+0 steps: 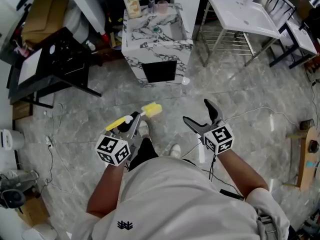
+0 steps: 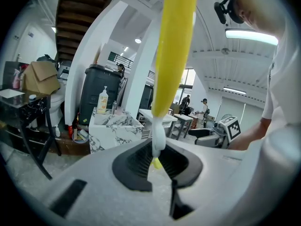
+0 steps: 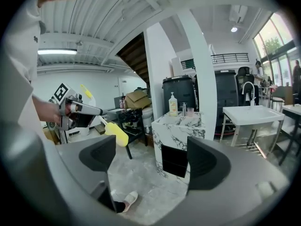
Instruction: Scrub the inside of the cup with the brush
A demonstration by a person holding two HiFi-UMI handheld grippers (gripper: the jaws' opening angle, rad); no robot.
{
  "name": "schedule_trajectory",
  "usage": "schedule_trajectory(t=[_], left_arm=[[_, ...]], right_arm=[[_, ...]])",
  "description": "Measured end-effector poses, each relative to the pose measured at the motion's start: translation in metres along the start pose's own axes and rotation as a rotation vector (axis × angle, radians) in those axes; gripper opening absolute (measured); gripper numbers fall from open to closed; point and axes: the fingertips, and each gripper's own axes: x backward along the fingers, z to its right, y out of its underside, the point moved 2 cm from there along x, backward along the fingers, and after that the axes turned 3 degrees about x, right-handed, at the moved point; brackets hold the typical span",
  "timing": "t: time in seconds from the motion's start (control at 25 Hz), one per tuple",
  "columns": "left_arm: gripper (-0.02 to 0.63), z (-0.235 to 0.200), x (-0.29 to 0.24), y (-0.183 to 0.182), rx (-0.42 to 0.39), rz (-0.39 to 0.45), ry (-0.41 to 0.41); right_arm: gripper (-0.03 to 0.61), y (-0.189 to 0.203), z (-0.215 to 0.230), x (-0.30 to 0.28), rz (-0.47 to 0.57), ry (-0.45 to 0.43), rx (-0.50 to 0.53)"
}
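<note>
Jaws of left gripper (image 2: 159, 163) around brush (image 2: 176, 55)

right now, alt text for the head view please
Seen from above, a person stands on a grey floor holding two grippers: the left gripper is shut on a yellow brush, the right gripper is open and empty. Ahead stands a marble sink unit with a soap bottle and a pink cup on top.

Clad in a white short-sleeved T-shirt (image 1: 170, 199) with a dark emblem (image 1: 125, 225), dark trousers (image 1: 145, 151) and pale shoes (image 1: 174, 150), with grey, black-padded left gripper (image 1: 132, 120) and right gripper (image 1: 196, 110) each bearing a black-and-white marker cube (image 1: 113, 150).
</note>
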Motion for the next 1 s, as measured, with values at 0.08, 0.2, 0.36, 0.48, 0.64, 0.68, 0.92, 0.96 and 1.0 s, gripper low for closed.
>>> schedule_trajectory(t=[0.08, 0.2, 0.36, 0.48, 0.64, 0.68, 0.92, 0.96, 1.0], left_arm=[[0.035, -0.017, -0.007, -0.011, -0.008, 0.007, 0.023], [0.035, -0.05, -0.018, -0.03, -0.02, 0.011, 0.07], [0.035, -0.096, -0.031, -0.061, -0.044, 0.015, 0.138], [0.035, -0.128, -0.036, -0.083, -0.062, 0.016, 0.183], [0.035, -0.169, -0.032, -0.108, -0.084, 0.016, 0.231], [0.035, -0.18, -0.031, -0.112, -0.081, 0.018, 0.235], [0.034, -0.23, -0.029, -0.127, -0.04, 0.051, 0.225], [0.034, -0.235, -0.032, -0.128, -0.034, 0.054, 0.224], [0.034, -0.239, -0.034, -0.129, -0.029, 0.055, 0.225]], right_arm=[[0.494, -0.005, 0.005, -0.017, -0.006, 0.032, -0.008], [0.5, -0.015, 0.008, -0.047, -0.029, 0.074, -0.017], [0.511, -0.031, 0.001, -0.093, -0.057, 0.099, -0.02], [0.511, -0.045, -0.004, -0.129, -0.065, 0.129, -0.004], [0.511, -0.062, -0.011, -0.178, -0.078, 0.153, 0.003], [0.509, -0.066, -0.013, -0.189, -0.08, 0.156, 0.004], [0.503, -0.091, -0.017, -0.233, -0.098, 0.157, 0.022], [0.502, -0.094, -0.014, -0.237, -0.097, 0.163, 0.023], [0.5, -0.097, -0.01, -0.242, -0.095, 0.17, 0.021]])
